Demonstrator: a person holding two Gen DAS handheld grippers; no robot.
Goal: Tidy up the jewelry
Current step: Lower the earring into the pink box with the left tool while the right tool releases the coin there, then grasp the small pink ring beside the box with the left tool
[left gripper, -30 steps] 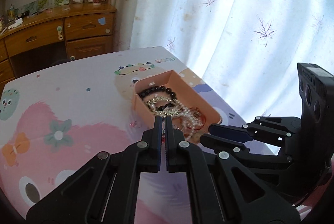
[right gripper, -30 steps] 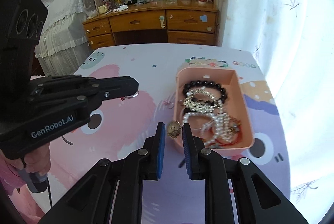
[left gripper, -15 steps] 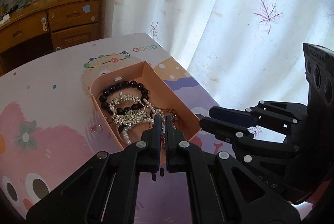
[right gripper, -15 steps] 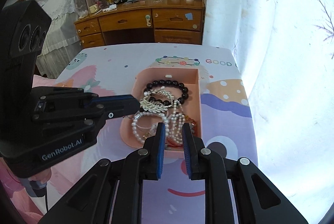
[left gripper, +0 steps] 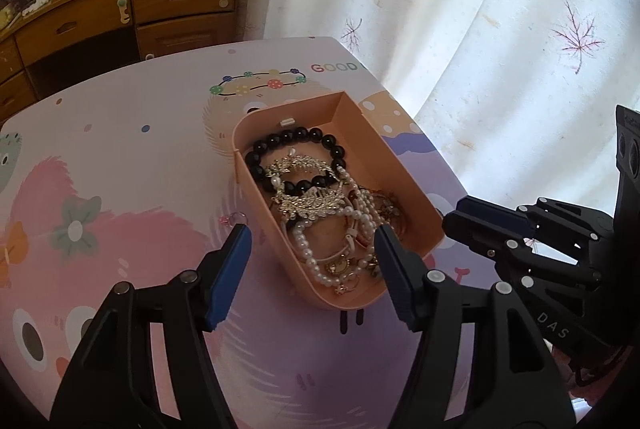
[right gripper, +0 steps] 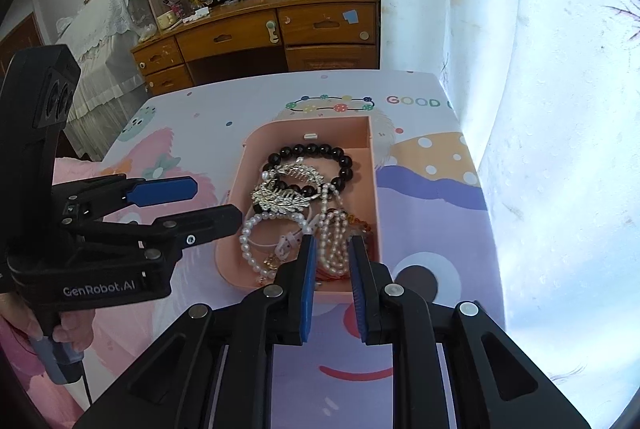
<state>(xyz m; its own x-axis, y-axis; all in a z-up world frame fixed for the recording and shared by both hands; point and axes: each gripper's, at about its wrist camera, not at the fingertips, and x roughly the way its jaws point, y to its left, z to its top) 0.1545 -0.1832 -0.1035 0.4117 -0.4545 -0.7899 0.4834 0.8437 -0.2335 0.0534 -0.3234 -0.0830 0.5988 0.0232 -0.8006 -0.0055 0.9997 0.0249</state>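
A pink tray [left gripper: 404, 185] [right gripper: 372, 165] on the patterned table holds a black bead bracelet [left gripper: 292, 141] [right gripper: 320, 151], silver leaf brooches [left gripper: 308, 201] [right gripper: 284, 197], pearl strands [left gripper: 316, 261] [right gripper: 260, 233] and other tangled pieces. My left gripper [left gripper: 312, 241] is open wide and empty, above the tray's near end; it also shows in the right wrist view [right gripper: 200, 201]. My right gripper [right gripper: 331, 249] is slightly open and empty over the tray's near right corner; it also shows in the left wrist view [left gripper: 472, 213]. A small ring [left gripper: 236, 218] lies on the table left of the tray.
The table [left gripper: 140, 157] has a cartoon-print cover; its right edge runs along a white curtain [left gripper: 480, 29]. A wooden desk with drawers [right gripper: 260, 33] and shelves stands behind the table. A bed [right gripper: 104, 21] is at the far left.
My left gripper has opened wide from shut, and a piece it held now lies in the tray. Both grippers moved further over the tray. My right gripper opened slightly.
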